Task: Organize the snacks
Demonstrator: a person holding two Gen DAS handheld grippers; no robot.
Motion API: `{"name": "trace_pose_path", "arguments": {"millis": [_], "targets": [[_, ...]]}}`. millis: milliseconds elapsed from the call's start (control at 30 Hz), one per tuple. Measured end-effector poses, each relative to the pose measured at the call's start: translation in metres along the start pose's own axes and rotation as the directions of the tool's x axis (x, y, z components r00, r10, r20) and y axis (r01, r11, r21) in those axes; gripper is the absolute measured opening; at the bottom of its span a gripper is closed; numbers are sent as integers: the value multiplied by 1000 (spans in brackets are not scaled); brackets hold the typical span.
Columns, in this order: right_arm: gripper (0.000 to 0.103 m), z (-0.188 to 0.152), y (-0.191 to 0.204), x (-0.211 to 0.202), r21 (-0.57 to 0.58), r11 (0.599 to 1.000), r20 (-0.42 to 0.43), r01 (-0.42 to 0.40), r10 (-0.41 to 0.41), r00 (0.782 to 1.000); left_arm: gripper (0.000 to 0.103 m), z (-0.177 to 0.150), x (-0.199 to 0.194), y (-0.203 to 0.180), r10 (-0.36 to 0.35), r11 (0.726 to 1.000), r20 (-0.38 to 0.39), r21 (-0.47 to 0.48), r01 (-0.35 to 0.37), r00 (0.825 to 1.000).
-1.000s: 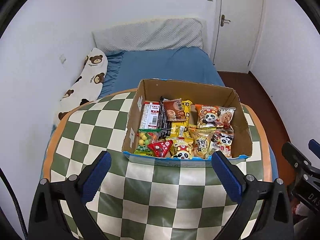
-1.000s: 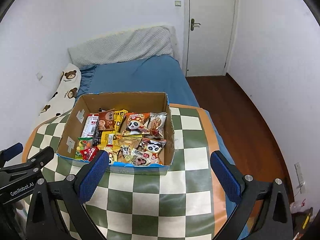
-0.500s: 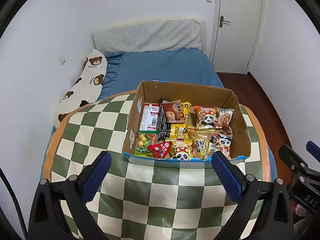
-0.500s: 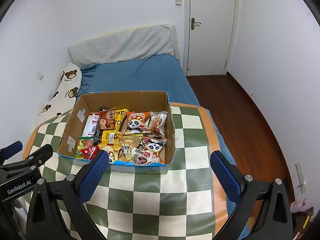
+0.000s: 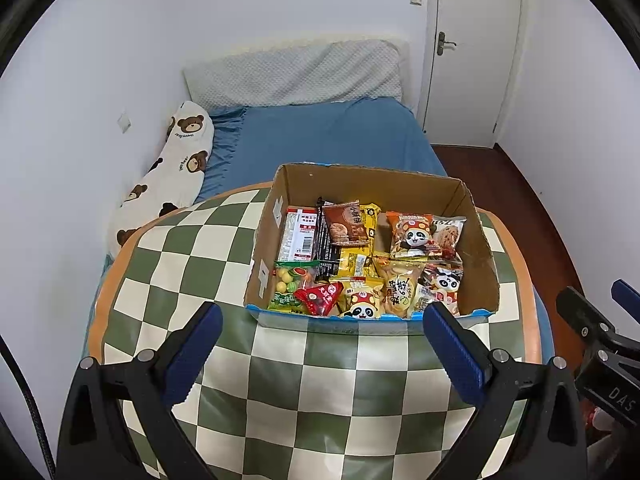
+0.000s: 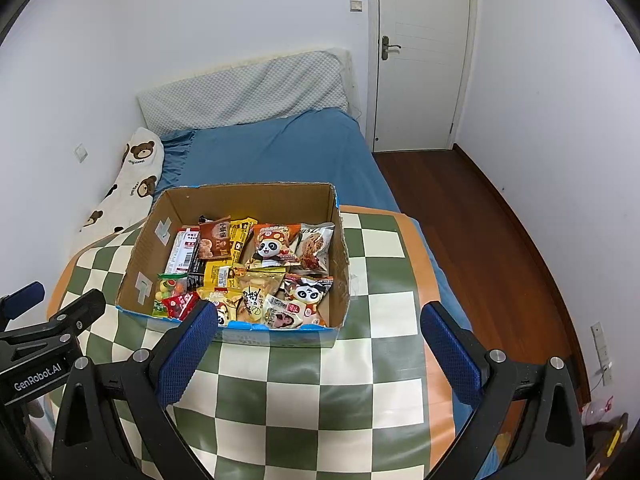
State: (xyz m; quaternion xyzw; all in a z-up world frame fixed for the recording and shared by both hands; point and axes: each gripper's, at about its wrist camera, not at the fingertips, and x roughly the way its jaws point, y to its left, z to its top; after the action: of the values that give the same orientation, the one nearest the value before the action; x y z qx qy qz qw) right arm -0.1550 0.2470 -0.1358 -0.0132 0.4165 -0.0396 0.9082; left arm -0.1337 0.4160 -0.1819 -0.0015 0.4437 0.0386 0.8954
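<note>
An open cardboard box stands on the green-and-cream checked table. It holds several snack packets: a panda packet, a red triangular packet, a white barcode packet. The box also shows in the right wrist view. My left gripper is open and empty, held above the table in front of the box. My right gripper is open and empty, in front of the box's right half. Each gripper shows at the edge of the other's view.
A bed with a blue sheet, a grey pillow and a bear-print bolster lies behind the table. A white door and wooden floor are at the right. White walls close in on the left.
Both grippers have drawn back and up slightly, so the box sits a little lower and smaller in both views. Both stay open and empty.
</note>
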Motion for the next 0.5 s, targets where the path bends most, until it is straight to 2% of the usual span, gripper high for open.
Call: {"name": "trace_pose_path", "arguments": {"millis": [500], "targets": [[103,-1,-1,0,2,1000,-1,0,0,1000,103,-1,-5,2,-5,1000,-3,1,5,1000]]}}
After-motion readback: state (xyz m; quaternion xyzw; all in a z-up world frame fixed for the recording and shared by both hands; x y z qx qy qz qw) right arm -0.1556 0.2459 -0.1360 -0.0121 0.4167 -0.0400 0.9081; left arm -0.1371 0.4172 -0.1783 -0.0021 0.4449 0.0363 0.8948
